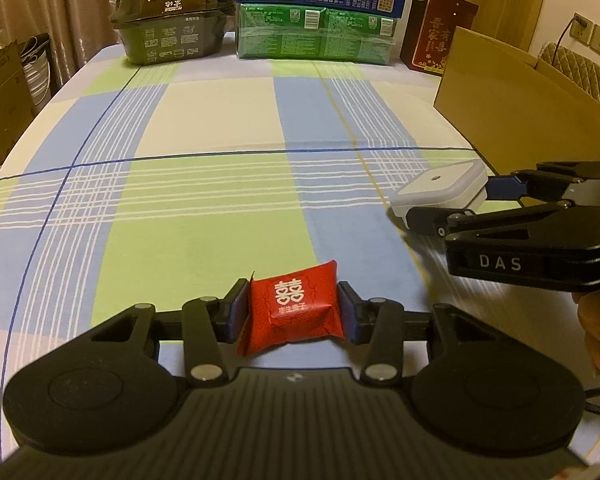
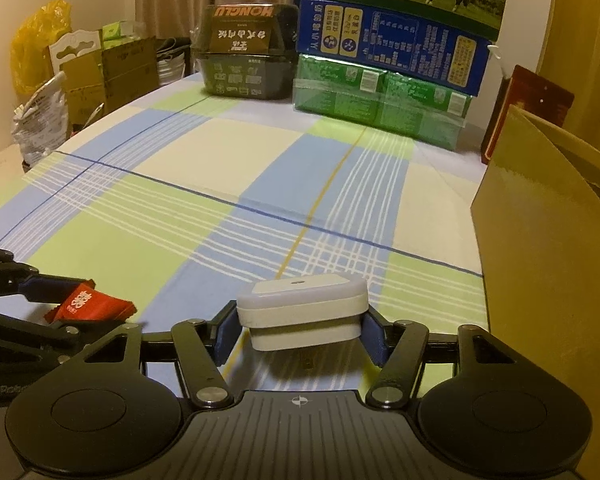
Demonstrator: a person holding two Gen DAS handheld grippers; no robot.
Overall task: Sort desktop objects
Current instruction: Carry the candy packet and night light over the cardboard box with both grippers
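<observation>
While both of my claws sat low over the checked table [image 1: 204, 128], my left claw [image 1: 292, 312] had its pads pressed against the two sides of the red candy packet [image 1: 294, 312], clenched on it near my edge. My right claw [image 2: 302, 326] had its pads against the ends of the small white box [image 2: 302, 312], gripping it just beside the open cardboard box [image 2: 548, 264]. I judged each was gripped across its narrow width so I could lift both and sort them, likely into that box.
</observation>
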